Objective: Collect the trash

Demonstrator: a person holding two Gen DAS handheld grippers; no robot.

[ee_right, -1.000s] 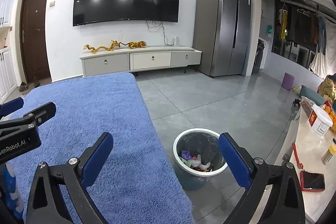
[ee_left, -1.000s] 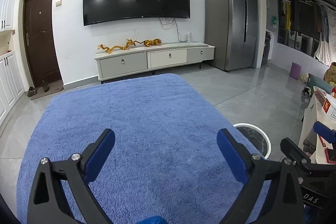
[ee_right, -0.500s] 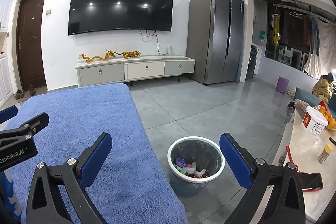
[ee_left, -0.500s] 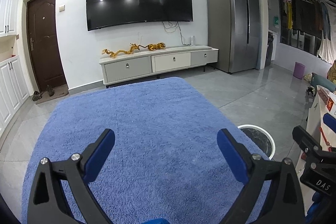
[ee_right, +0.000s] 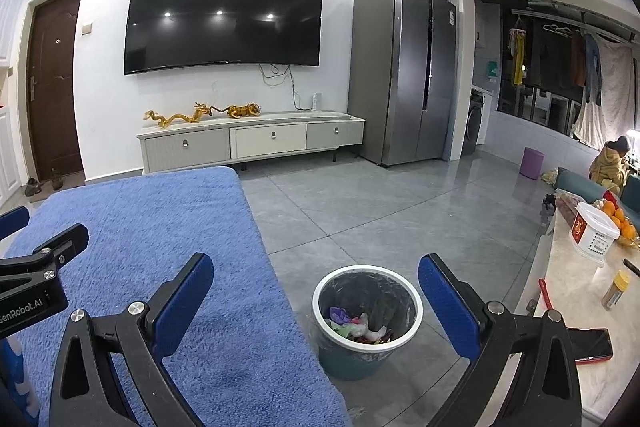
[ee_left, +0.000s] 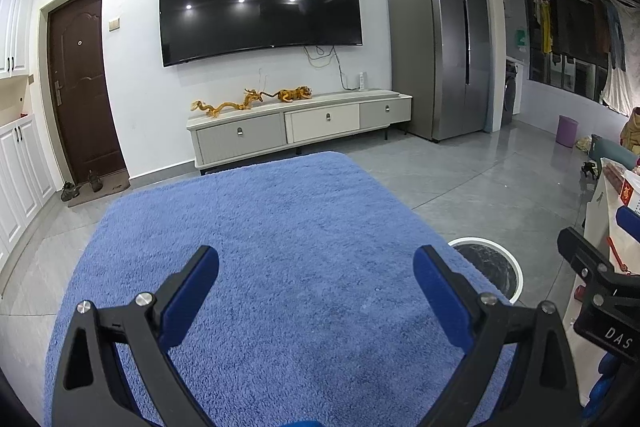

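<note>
A round bin [ee_right: 367, 319] with a white rim and a dark liner stands on the grey floor beside the blue towel-covered surface [ee_right: 168, 267]. Crumpled trash [ee_right: 356, 327] lies inside it. My right gripper [ee_right: 316, 295] is open and empty, held above the bin and the edge of the blue surface. My left gripper [ee_left: 316, 287] is open and empty over the blue surface [ee_left: 280, 247]; the bin's rim [ee_left: 490, 267] shows at its right. No loose trash shows on the blue surface.
A marble counter [ee_right: 576, 291] at the right holds a phone [ee_right: 592, 345], a white box [ee_right: 594, 233], a small bottle [ee_right: 616, 291] and oranges. A TV cabinet [ee_right: 252, 143], a wall TV and a fridge [ee_right: 404, 71] stand at the far wall. A purple bin [ee_right: 532, 163] is far right.
Both grippers have risen and tilted up a little; the view shows more of the room and the bin sits lower in the right wrist view. Both stay open and empty.
</note>
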